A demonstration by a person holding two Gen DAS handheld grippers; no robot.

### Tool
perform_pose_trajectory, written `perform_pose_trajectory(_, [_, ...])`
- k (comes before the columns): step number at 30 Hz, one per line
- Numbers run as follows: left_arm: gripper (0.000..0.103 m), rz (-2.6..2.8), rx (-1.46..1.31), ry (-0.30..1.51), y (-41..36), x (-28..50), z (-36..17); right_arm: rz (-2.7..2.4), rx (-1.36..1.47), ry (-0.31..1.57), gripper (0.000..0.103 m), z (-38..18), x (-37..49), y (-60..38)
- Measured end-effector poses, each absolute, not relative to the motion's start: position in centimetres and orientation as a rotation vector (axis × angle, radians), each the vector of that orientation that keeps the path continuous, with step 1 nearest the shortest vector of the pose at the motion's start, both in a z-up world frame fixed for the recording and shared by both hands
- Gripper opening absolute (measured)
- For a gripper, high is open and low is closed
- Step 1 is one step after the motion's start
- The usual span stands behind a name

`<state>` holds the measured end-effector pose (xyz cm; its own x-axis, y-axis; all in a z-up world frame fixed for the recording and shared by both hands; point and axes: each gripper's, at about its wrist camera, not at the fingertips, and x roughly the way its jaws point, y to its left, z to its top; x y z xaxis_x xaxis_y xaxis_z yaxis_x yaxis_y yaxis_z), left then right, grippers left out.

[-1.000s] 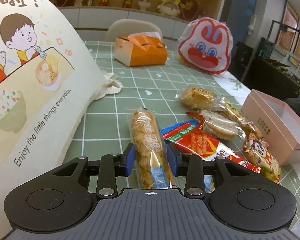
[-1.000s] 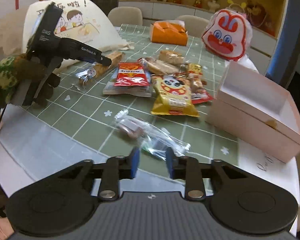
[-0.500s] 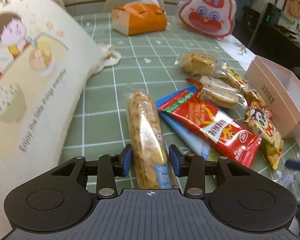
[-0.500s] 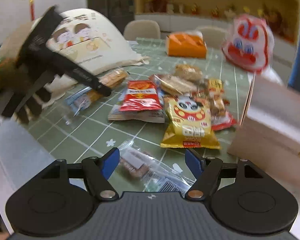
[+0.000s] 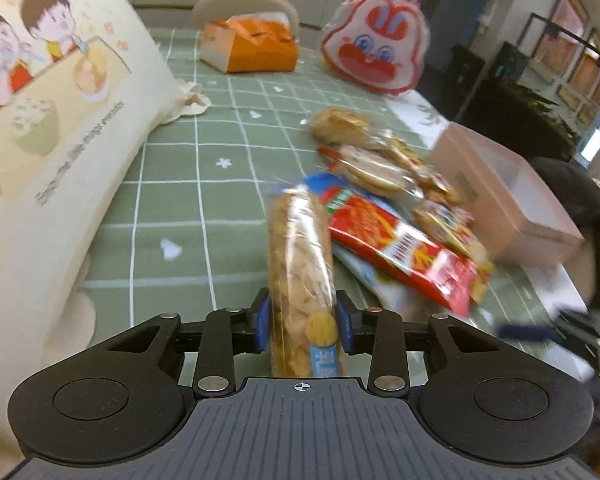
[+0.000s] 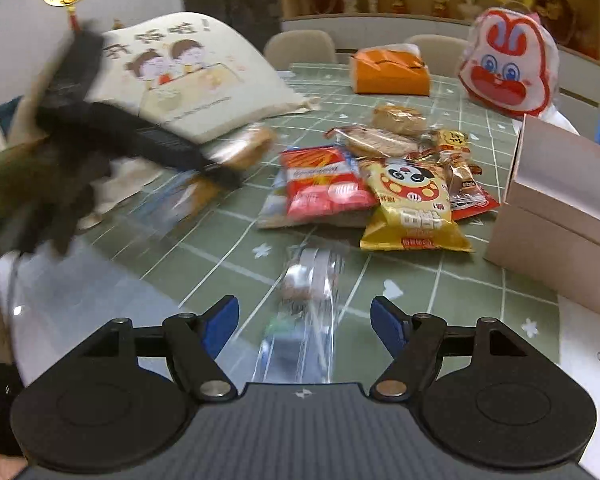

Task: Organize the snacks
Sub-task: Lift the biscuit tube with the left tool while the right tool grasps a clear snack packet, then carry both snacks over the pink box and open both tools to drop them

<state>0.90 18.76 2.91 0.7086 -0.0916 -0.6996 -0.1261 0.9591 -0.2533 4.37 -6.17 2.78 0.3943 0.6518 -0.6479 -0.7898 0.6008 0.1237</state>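
Note:
My left gripper (image 5: 302, 322) has its jaws closing on a long clear sleeve of golden crackers (image 5: 300, 248), and both blue pads press its sides. In the right wrist view that gripper (image 6: 220, 168) is a blur at the left, carrying the sleeve (image 6: 252, 142) above the table. My right gripper (image 6: 304, 320) stands open low over the table's near edge. A small clear-wrapped snack (image 6: 310, 276) lies between its fingers, apart from both pads. An open pink box (image 6: 556, 216) stands at the right.
Several snack packets lie heaped mid-table, among them a red packet (image 6: 324, 184) and a yellow panda bag (image 6: 414, 204). A cream cartoon tote (image 5: 52, 120) fills the left. An orange tissue box (image 5: 252, 48) and a bunny bag (image 5: 374, 44) stand at the back.
My right gripper opened wide and dropped over the clear-wrapped snack. My left gripper loosened briefly on the cracker sleeve, closed again and swung it sideways off the table.

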Motion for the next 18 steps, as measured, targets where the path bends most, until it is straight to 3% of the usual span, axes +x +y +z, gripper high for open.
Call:
perform_pose_trajectory(2, [0.037,0.004,-0.265,0.771,17.6,-0.9,3.5,0.915,-0.228,0.722,0.071,2.4,5.0,-4.9])
perform_pose_trajectory(6, [0.037,-0.08,-0.26,0.741,15.3,-3.7,4.3,0.881,-0.285,0.687,0.038,2.4,4.3,-3.9])
perform_pose_trajectory(13, [0.037,-0.254,-0.261,0.728,10.8,-4.3,5.5,0.829,-0.335,0.607,0.037,4.2,0.6,-9.0])
perform_pose_trajectory(18, [0.037,-0.403,-0.284,0.606,7.4,-2.8,10.0,0.767,-0.226,0.534,0.037,10.1,-1.1,-16.0])
